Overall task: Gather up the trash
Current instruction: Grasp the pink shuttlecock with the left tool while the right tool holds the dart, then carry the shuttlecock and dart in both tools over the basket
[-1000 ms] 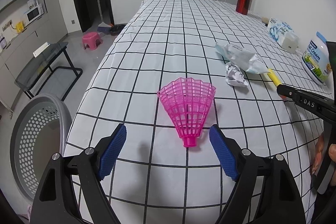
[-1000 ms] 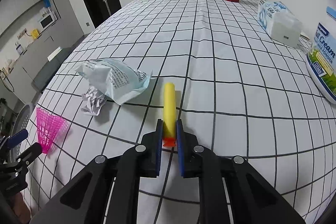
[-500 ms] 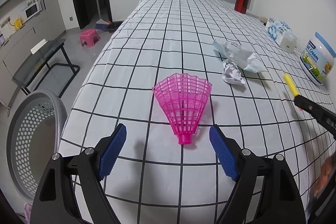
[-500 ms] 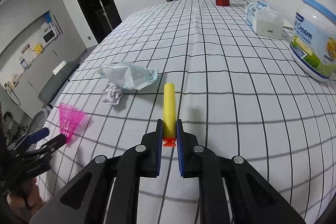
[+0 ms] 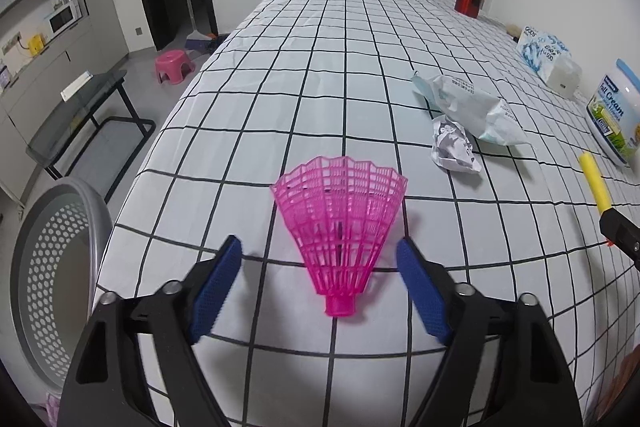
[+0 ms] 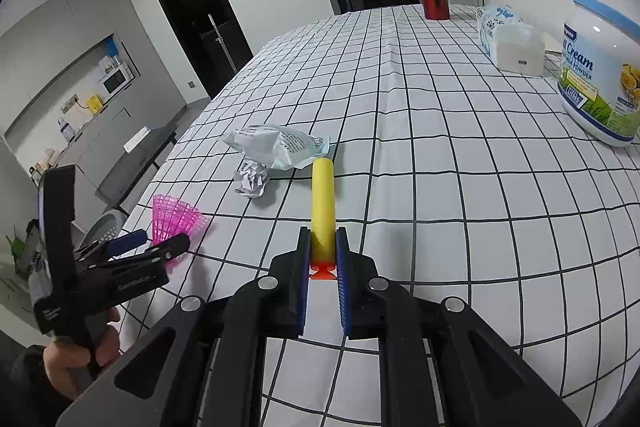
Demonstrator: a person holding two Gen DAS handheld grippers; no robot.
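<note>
The left gripper (image 5: 320, 283) has advanced toward the pink shuttlecock (image 5: 340, 231): its narrow cork-end base, previously ahead of the blue pads (image 5: 216, 283), now sits between them, without contact. The right gripper (image 6: 323, 267) has risen off the surface, carrying the yellow foam dart (image 6: 322, 203). In the right wrist view, the dart has lifted clear of the checked cloth (image 6: 440, 155), and the left gripper (image 6: 160, 245) has come further into frame.
</note>
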